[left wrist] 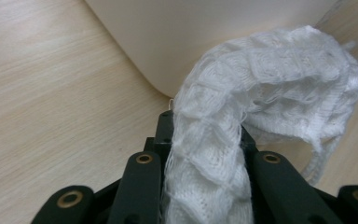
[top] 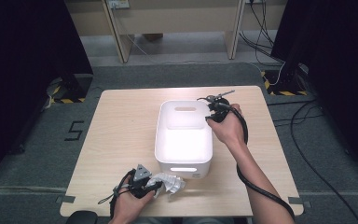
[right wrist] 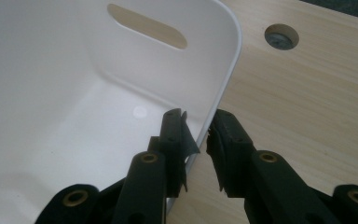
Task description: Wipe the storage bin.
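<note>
We hold a white, open-knit cloth (left wrist: 242,126) in our left gripper (top: 150,186), its jaws closed on the soft, ribbed, crumpled fabric at the near edge of the pale wood-grain bench (top: 116,126), just in front of the bin (top: 161,140). Our right gripper (top: 214,114) clamps the thin rim of that smooth white plastic bin, rounded at the corners with slotted handles, one jaw inside the wall, one outside.

White cloth (left wrist: 242,121) hides the left jaws' tips; bin (right wrist: 74,93) cut off by edges.
</note>
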